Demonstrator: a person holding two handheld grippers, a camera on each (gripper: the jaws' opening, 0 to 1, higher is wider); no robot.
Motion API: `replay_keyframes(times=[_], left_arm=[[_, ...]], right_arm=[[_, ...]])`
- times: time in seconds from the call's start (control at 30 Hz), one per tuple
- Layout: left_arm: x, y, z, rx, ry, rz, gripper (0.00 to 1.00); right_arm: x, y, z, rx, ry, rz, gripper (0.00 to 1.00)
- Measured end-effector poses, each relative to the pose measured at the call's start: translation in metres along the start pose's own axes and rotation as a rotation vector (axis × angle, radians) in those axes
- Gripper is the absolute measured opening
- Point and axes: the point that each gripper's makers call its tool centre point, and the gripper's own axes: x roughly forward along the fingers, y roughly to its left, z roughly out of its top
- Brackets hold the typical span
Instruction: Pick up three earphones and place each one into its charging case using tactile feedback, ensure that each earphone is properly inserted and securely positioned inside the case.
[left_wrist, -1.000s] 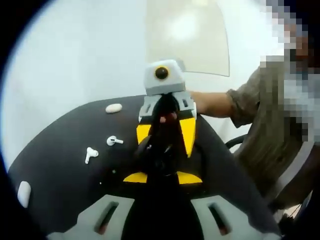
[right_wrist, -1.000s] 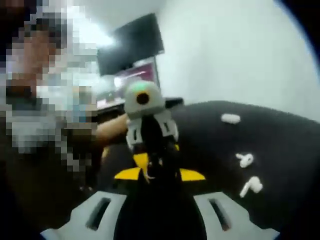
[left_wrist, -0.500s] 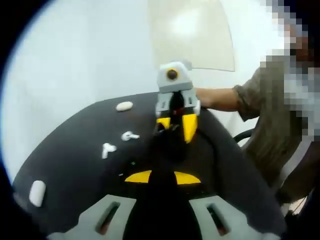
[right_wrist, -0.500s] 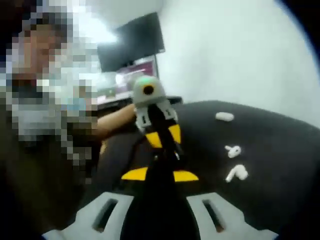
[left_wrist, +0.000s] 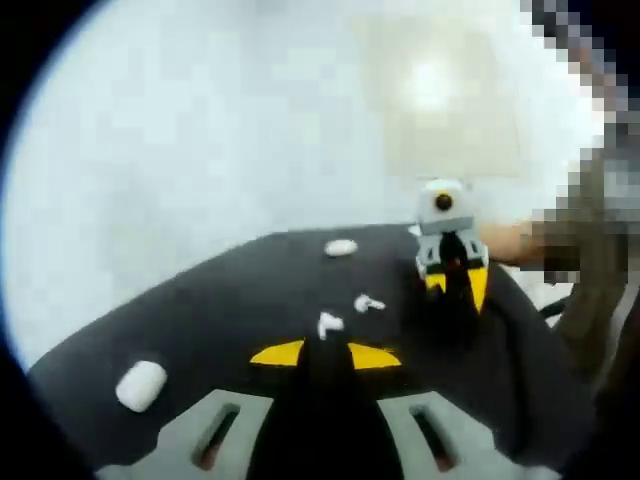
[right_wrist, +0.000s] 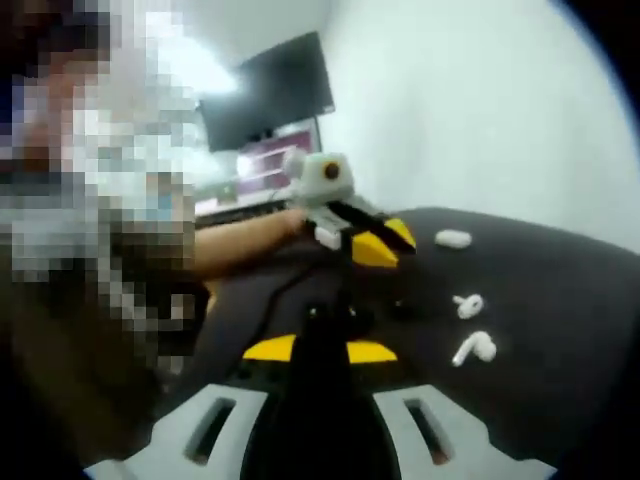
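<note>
White earphones (left_wrist: 330, 323) (left_wrist: 368, 303) lie loose on the black table (left_wrist: 200, 330), just ahead of the left gripper (left_wrist: 325, 355), which looks nearer. Its jaws seem closed and empty. The right gripper (right_wrist: 320, 350) also looks closed, earphones (right_wrist: 472, 347) off to its right.

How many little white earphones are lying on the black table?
2. Both lie loose mid-table, close together: one earphone nearer the left gripper's camera, the other earphone just beyond it, toward the right gripper. More may be hidden behind the grippers.

Two white earphones (left_wrist: 345, 314) lie close together on the black table (left_wrist: 200, 330), white cases (left_wrist: 141, 384) well apart.
</note>
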Motion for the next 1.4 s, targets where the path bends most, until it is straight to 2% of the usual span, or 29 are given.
replay_keyframes(times=[0.07,0.17,0.2,0.23,0.27,0.33,0.47,0.57,0.67,0.77,0.83,0.9,1.03,1.1,1.2,1.27,1.3,1.33,1.4], left_arm=[[0.005,-0.004,-0.010,-0.032,0.082,-0.022,0.13],[0.018,-0.012,-0.025,-0.041,0.166,-0.029,0.13],[0.020,-0.014,-0.026,-0.048,0.170,-0.032,0.13],[0.024,-0.015,-0.022,-0.088,0.135,-0.031,0.12],[0.024,-0.016,-0.021,-0.125,0.126,-0.037,0.12],[0.026,-0.014,-0.023,-0.153,0.124,-0.022,0.12],[0.027,-0.021,-0.022,-0.116,0.098,-0.011,0.12],[0.029,-0.026,-0.020,-0.075,0.108,-0.002,0.14],[0.030,-0.030,-0.020,-0.024,0.127,0.000,0.11],[0.029,-0.034,-0.020,-0.064,0.132,0.004,0.04],[0.026,-0.038,-0.021,-0.083,0.130,0.020,0.03],[0.020,-0.039,-0.023,-0.155,0.148,0.051,0.03],[0.009,-0.043,-0.026,-0.242,0.187,0.084,0.03],[0.003,-0.043,-0.029,-0.324,0.211,0.115,0.04],[-0.005,-0.050,-0.029,-0.345,0.235,0.107,0.07],[-0.007,-0.060,-0.028,-0.396,0.253,0.060,0.15],[-0.008,-0.061,-0.026,-0.388,0.260,0.051,0.17],[-0.011,-0.062,-0.027,-0.350,0.292,0.033,0.18],[-0.013,-0.050,-0.027,-0.292,0.312,0.073,0.20]], right_arm=[[0.000,0.001,0.001,0.001,-0.007,0.001,0.18],[0.001,0.004,0.000,-0.011,-0.002,0.011,0.18],[0.001,0.005,-0.001,-0.013,-0.001,0.015,0.18],[0.002,0.006,-0.001,-0.015,0.001,0.018,0.18],[0.002,0.006,-0.001,-0.018,0.002,0.020,0.18],[0.002,0.007,-0.002,-0.019,0.002,0.020,0.18],[0.003,0.007,-0.002,-0.024,0.003,0.018,0.18],[0.004,0.007,-0.003,-0.026,0.004,0.019,0.18],[0.004,0.007,-0.003,-0.028,0.004,0.018,0.18],[0.003,0.007,-0.003,-0.030,0.006,0.014,0.18],[0.003,0.007,-0.003,-0.034,0.007,0.012,0.18],[0.003,0.007,-0.003,-0.034,0.007,0.011,0.18],[0.002,0.006,-0.002,-0.034,0.007,0.011,0.18],[0.002,0.006,-0.002,-0.033,0.007,0.010,0.18],[0.002,0.006,-0.002,-0.036,0.008,0.008,0.18],[0.002,0.006,-0.002,-0.035,0.008,0.008,0.18],[0.002,0.006,-0.002,-0.035,0.008,0.008,0.18],[0.002,0.006,-0.002,-0.035,0.008,0.009,0.18],[0.002,0.006,-0.002,-0.038,0.008,0.009,0.18]])
